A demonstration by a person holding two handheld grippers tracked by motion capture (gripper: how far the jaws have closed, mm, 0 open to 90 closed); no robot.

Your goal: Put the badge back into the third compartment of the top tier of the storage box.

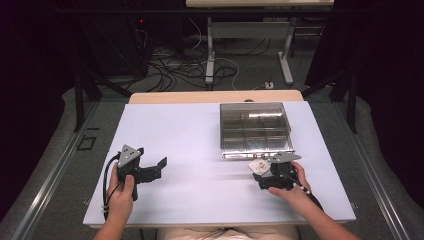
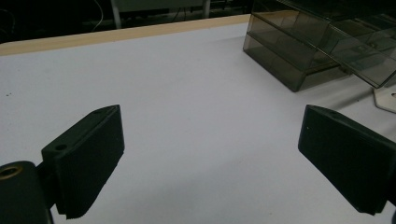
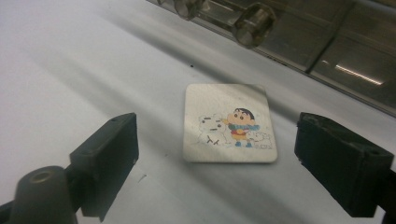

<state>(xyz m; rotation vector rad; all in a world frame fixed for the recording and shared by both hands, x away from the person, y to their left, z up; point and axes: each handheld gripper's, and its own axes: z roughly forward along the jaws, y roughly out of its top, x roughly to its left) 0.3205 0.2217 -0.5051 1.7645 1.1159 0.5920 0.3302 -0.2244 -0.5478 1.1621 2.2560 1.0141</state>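
White card with a cartoon print lies flat just ahead of the right gripper (image 3: pixel 215 154), centred between its spread jaws.

Seen along that gripper, the card (image 3: pixel 227 122) rests on the pale table (image 1: pixel 200 145), not yet touched by either jaw, its printed side up and its edges roughly square to the jaw line; being near square, it offers no clear long axis. Just beyond it stands the clear compartment box (image 1: pixel 255 127), its knobbed front edge close behind the card, likely limiting any forward push. My guess is the right hand (image 1: pixel 295 187) acts next, being far nearer. Well off to its side, the left gripper (image 1: pixel 150 167) hovers spread wide over bare table, holding nothing.
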